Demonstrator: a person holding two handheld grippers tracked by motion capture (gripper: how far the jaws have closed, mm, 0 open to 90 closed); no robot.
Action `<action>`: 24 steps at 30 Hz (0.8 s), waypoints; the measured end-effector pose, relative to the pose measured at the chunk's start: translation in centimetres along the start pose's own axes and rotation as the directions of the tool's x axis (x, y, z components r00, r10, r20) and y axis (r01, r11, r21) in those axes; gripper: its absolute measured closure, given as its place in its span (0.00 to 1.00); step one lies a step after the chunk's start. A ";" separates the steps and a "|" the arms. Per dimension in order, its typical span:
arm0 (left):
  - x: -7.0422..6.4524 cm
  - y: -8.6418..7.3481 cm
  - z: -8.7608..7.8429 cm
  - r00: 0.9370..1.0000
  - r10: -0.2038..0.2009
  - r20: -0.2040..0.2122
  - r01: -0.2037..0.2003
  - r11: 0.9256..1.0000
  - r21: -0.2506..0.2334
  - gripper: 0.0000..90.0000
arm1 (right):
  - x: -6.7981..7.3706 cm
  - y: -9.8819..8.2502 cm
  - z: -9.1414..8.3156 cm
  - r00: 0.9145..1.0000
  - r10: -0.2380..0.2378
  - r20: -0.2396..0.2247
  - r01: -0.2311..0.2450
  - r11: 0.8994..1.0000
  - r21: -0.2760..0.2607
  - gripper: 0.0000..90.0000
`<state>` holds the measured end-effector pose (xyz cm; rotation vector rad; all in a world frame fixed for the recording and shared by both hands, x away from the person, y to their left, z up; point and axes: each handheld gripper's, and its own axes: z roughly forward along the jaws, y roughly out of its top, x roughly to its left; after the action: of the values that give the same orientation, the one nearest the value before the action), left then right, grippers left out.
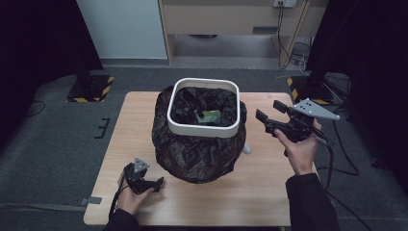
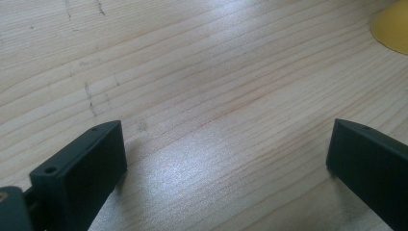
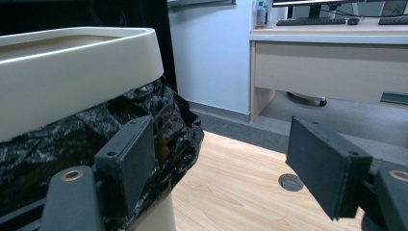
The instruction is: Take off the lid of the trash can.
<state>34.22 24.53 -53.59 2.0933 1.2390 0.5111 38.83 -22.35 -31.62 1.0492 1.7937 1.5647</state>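
Bin liner (image 1: 192, 154), black and crinkled, drapes over a white-rimmed bin (image 1: 202, 129) at the middle of the table (image 1: 260, 192) in the high view; it looks light, soft and slippery, best pinched at a loose fold under the rim. The left gripper (image 1: 156, 183) rests near left, the right gripper (image 1: 269, 113) hovers right of the bin. In the left gripper view, jaws stand wide apart over bare wood, holding nothing. In the right gripper view, jaws gape empty beside the liner (image 3: 72, 144).

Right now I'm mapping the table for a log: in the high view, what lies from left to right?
Left tongs → bin with the black bag → right tongs, all over the wooden table.
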 end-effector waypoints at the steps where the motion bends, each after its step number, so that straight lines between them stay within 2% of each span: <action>1: 0.0 0.0 0.0 1.000 0.000 0.000 0.000 1.000 0.000 0.00 | 0.1 0.1 0.0 1.000 0.000 0.001 0.000 1.000 -0.003 0.28; 24: 0.0 0.0 0.0 1.000 0.000 0.000 0.000 1.000 0.000 0.00 | 0.3 1.9 0.6 1.000 -0.005 -0.008 0.005 1.000 -0.014 0.28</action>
<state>34.22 24.54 -53.59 2.0936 1.2388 0.5108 39.55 -21.75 -29.82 1.0331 1.7865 1.5785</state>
